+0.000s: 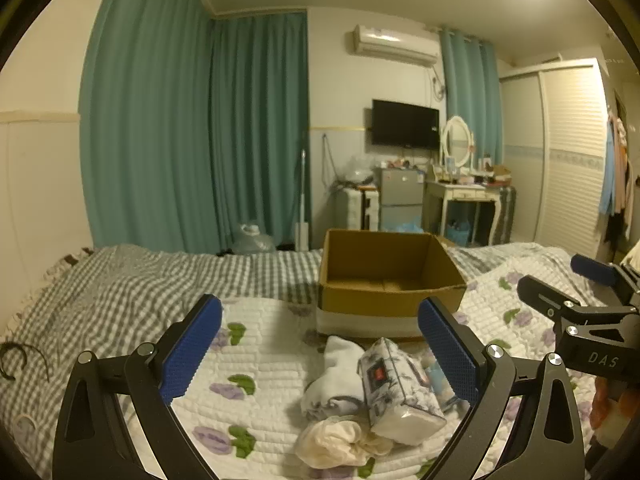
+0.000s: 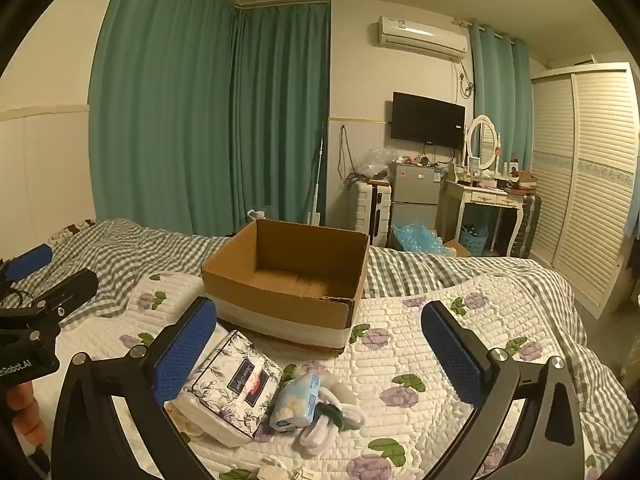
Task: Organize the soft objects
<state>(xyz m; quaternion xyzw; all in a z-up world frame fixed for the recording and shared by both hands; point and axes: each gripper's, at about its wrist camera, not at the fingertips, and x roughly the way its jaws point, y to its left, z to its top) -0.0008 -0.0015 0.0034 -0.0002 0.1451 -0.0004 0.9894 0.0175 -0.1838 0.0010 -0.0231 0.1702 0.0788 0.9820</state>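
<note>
An open, empty cardboard box [image 1: 390, 284] [image 2: 292, 276] stands on the flowered quilt [image 1: 260, 364] [image 2: 420, 392]. In front of it lies a pile of soft things: a floral tissue pack [image 1: 400, 392] [image 2: 236, 384], white socks [image 1: 336, 376] [image 2: 332, 420], a cream cloth [image 1: 340, 440] and a small blue tissue packet [image 2: 298, 400]. My left gripper [image 1: 320, 352] is open above the pile, holding nothing. My right gripper [image 2: 320, 352] is open above the pile and empty. The right gripper also shows at the right edge of the left wrist view [image 1: 592, 312].
A grey checked blanket [image 1: 140, 276] covers the bed's far side. Beyond the bed stand teal curtains [image 1: 192, 132], a small fridge [image 2: 414, 196], a dressing table [image 2: 488, 200] and a louvred wardrobe [image 2: 592, 184]. A dark hair band [image 1: 16, 360] lies at left.
</note>
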